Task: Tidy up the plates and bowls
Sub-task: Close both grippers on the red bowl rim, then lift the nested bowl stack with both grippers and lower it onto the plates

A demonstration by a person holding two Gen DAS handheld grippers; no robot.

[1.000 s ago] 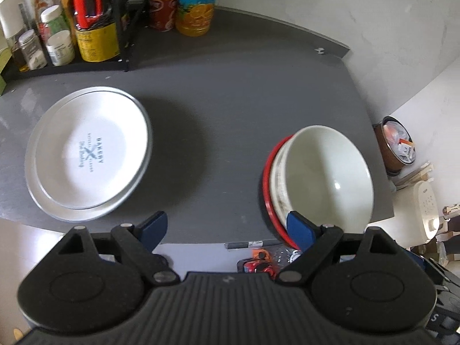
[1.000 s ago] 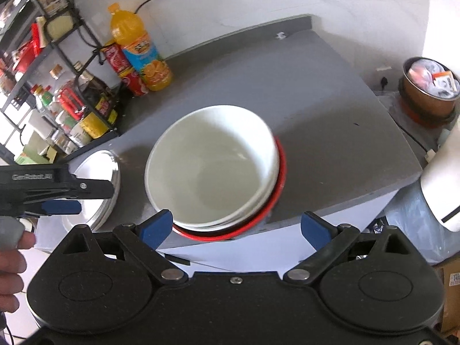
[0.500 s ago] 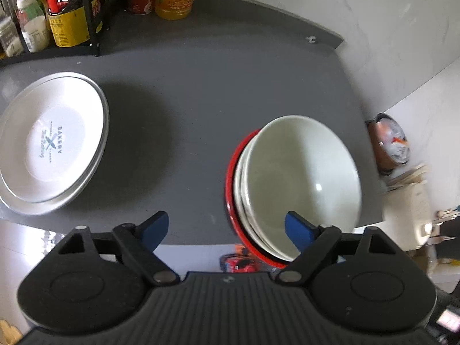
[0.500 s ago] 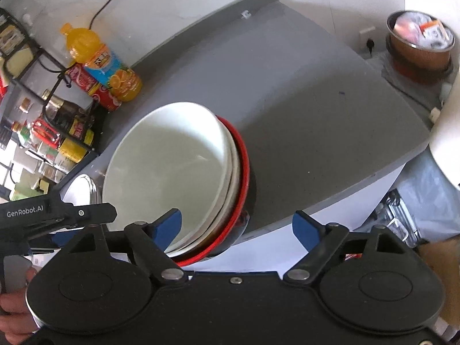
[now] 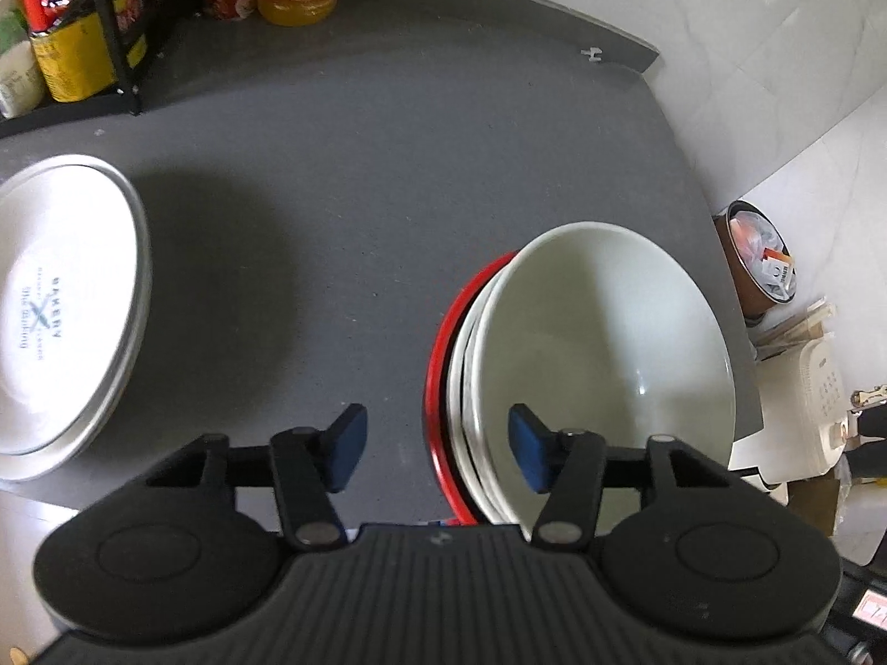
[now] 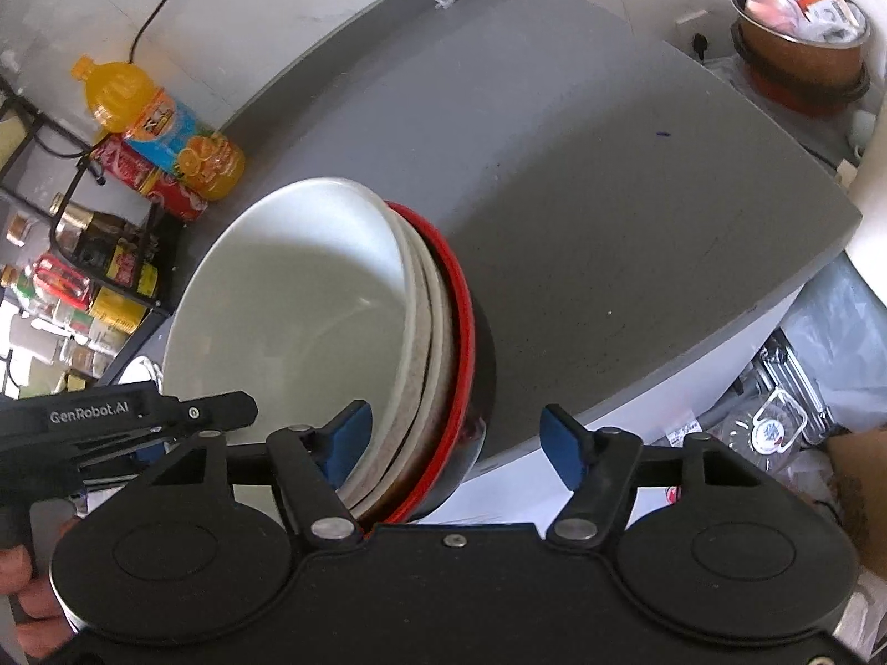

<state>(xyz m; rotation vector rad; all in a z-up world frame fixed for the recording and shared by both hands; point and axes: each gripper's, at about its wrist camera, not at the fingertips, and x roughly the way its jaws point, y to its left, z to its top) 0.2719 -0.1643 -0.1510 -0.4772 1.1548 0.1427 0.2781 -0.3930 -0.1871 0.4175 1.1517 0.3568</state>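
Your left claw and right claw were closing, each astride the bowl stack's rim, nothing gripped; plates sat stacked left.

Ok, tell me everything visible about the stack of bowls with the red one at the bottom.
The bowl stack sits at the near edge of the grey counter: a glossy white bowl nested on other pale bowls, all inside a red-rimmed bowl with a dark outer wall. The top bowl looks empty, ceramic-like. The left gripper and right gripper straddle opposite rims, jaws closing, pads not yet pressing.
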